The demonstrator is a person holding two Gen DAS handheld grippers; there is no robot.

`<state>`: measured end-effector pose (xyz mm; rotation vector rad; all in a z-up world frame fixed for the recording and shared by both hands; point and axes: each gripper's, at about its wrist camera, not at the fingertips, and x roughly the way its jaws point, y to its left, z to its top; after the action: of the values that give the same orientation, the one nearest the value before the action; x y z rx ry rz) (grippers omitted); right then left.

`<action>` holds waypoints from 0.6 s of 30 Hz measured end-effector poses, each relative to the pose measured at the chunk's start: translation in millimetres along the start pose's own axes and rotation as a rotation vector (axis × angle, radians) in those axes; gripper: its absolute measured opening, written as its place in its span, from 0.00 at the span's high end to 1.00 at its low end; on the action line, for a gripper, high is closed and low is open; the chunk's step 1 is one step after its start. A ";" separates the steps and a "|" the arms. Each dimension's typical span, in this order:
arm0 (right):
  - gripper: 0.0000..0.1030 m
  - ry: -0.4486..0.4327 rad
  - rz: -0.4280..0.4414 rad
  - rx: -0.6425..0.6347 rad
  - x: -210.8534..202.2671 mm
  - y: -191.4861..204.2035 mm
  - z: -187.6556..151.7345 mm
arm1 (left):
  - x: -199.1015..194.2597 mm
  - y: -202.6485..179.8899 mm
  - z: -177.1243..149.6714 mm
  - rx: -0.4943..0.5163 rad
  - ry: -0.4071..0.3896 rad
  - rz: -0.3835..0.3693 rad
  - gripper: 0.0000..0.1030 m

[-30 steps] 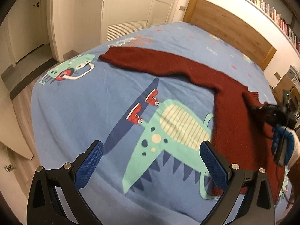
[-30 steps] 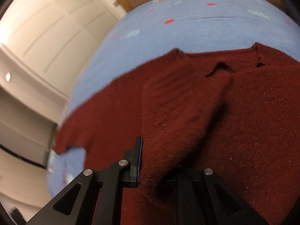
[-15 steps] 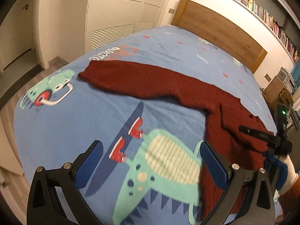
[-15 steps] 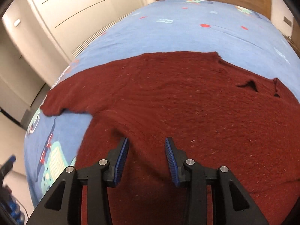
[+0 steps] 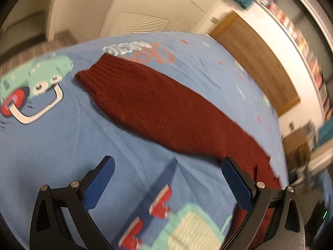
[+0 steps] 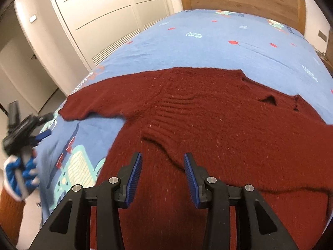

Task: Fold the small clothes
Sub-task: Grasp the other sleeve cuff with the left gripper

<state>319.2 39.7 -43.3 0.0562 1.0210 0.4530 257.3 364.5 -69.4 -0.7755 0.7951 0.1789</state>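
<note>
Sweater point(image 6: 208, 114) lies beneath open right gripper point(image 6: 163, 166), unheld.

No legible text (bedspread point(image 6: 218, 41) lettering blurred)

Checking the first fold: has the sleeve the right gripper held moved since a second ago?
Yes. The folded sleeve now lies flat across the sweater; the right gripper just opened, empty.

Your left wrist view is motion-blurred; the bookshelf point(image 5: 308, 48) at two o'clock is unreadable. The sweater point(image 6: 208, 125) runs off the right wrist view at four o'clock.
</note>
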 end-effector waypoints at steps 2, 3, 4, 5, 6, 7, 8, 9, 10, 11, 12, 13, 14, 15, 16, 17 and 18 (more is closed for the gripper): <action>0.58 0.001 -0.005 0.024 -4.9 -6.0 -6.7 | 7.7 23.1 12.7 -0.100 -0.011 -0.039 0.08; 0.58 -0.002 -0.005 0.040 -8.1 -9.9 -10.2 | 9.9 32.3 17.3 -0.139 -0.017 -0.054 0.10; 0.58 -0.007 -0.005 0.055 -11.9 -13.3 -13.4 | 12.7 42.6 21.3 -0.182 -0.023 -0.072 0.13; 0.58 -0.012 -0.006 0.070 -15.1 -16.5 -16.7 | 15.1 50.8 23.9 -0.217 -0.027 -0.083 0.18; 0.58 -0.015 -0.009 0.083 -18.1 -19.8 -20.4 | 17.7 60.4 26.2 -0.257 -0.030 -0.094 0.20; 0.59 -0.016 -0.011 0.091 -20.3 -22.0 -23.0 | 20.9 69.6 28.4 -0.296 -0.035 -0.108 0.23; 0.58 -0.017 -0.012 0.099 -22.8 -24.3 -25.9 | 24.4 80.5 30.5 -0.347 -0.045 -0.136 0.25; 0.59 -0.020 -0.013 0.107 -25.1 -25.8 -28.4 | 24.6 86.0 32.6 -0.374 -0.059 -0.157 0.25; 0.59 -0.022 -0.013 0.113 -27.0 -26.8 -30.0 | 23.7 89.0 36.0 -0.391 -0.073 -0.176 0.25; 0.58 -0.024 -0.012 0.119 -29.9 -28.2 -32.0 | 23.9 91.4 40.5 -0.409 -0.087 -0.199 0.25; 0.58 -0.026 -0.012 0.122 -31.9 -29.2 -33.1 | 25.9 93.8 45.6 -0.427 -0.096 -0.225 0.25; 0.59 -0.031 -0.011 0.129 -35.0 -30.8 -34.1 | 28.4 96.1 50.4 -0.446 -0.100 -0.244 0.29; 0.59 -0.036 -0.008 0.137 -37.6 -32.4 -34.8 | 30.3 98.5 55.4 -0.463 -0.105 -0.258 0.33; 0.59 -0.044 -0.005 0.149 -41.2 -34.7 -35.3 | 30.7 100.8 59.0 -0.475 -0.111 -0.271 0.34; 0.59 -0.053 -0.004 0.156 -45.0 -36.2 -35.7 | 31.0 102.6 62.7 -0.488 -0.119 -0.288 0.37; 0.59 -0.062 -0.003 0.161 -49.0 -37.5 -36.4 | 31.4 104.9 67.3 -0.508 -0.128 -0.306 0.41; 0.59 -0.068 -0.002 0.165 -52.1 -38.7 -36.8 | 33.2 107.1 69.4 -0.524 -0.133 -0.319 0.45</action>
<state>278.8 -21.7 -30.4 0.2164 0.9896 0.3619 275.4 484.2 -121.5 -1.3587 0.4888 0.1512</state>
